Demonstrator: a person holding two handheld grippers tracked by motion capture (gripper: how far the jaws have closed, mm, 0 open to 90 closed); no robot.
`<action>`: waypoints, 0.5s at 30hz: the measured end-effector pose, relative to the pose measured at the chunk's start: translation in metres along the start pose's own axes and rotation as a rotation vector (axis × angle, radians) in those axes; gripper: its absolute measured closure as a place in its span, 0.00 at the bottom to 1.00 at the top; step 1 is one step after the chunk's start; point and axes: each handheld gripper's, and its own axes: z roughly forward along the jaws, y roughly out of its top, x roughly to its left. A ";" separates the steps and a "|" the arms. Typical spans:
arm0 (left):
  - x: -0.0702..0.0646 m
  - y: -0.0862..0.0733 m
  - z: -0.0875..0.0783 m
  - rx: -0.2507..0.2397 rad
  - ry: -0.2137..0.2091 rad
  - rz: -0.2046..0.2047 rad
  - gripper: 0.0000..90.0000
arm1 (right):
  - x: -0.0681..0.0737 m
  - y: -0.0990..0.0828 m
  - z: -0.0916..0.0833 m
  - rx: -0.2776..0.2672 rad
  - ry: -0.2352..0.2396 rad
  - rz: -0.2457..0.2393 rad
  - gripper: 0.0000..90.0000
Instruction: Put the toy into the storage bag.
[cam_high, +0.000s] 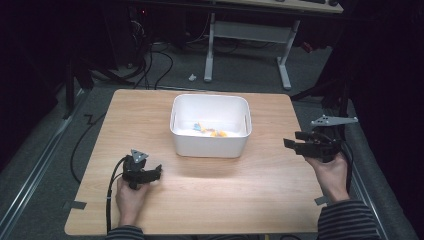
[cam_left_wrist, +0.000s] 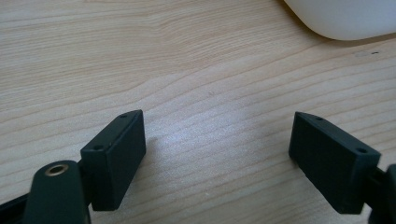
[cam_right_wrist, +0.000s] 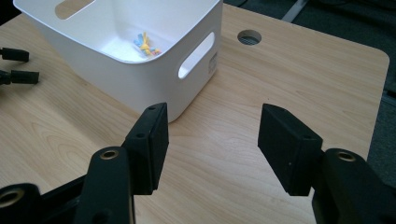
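Nearest the person, two hands are holding grippers over the wooden table (cam_high: 210, 195). Resting low near the front left corner, the left gripper (cam_high: 159, 171) is pointing across the table toward the right, and its jaws are standing wide apart with only bare wood between them, as the left gripper view (cam_left_wrist: 217, 154) shows. Out past the right edge of the table, the right gripper (cam_high: 289, 144) is hanging above the surface, aiming back toward the middle; its jaws are parted as well, gripping nothing, with tabletop showing between them in the right gripper view (cam_right_wrist: 212, 149).

Farther on, the white bin (cam_high: 210, 142) is sitting at the middle of the table toward its far side, well apart from both grippers. Inside it, small yellow and blue pieces (cam_right_wrist: 145, 44) are lying together on the floor of the bin; what they are is too small to tell. Beyond the table, a white desk frame (cam_high: 285, 65) is standing on the grey floor.
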 end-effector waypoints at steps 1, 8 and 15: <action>0.000 0.000 0.000 0.000 0.000 0.000 0.21 | 0.000 -0.001 -0.001 -0.003 -0.004 -0.006 0.48; 0.000 0.000 0.000 0.000 0.000 0.000 0.21 | 0.009 -0.005 -0.008 -0.023 -0.011 -0.025 0.48; 0.000 0.000 0.000 0.000 0.000 0.000 0.21 | 0.012 -0.017 -0.006 -0.029 -0.006 -0.011 0.49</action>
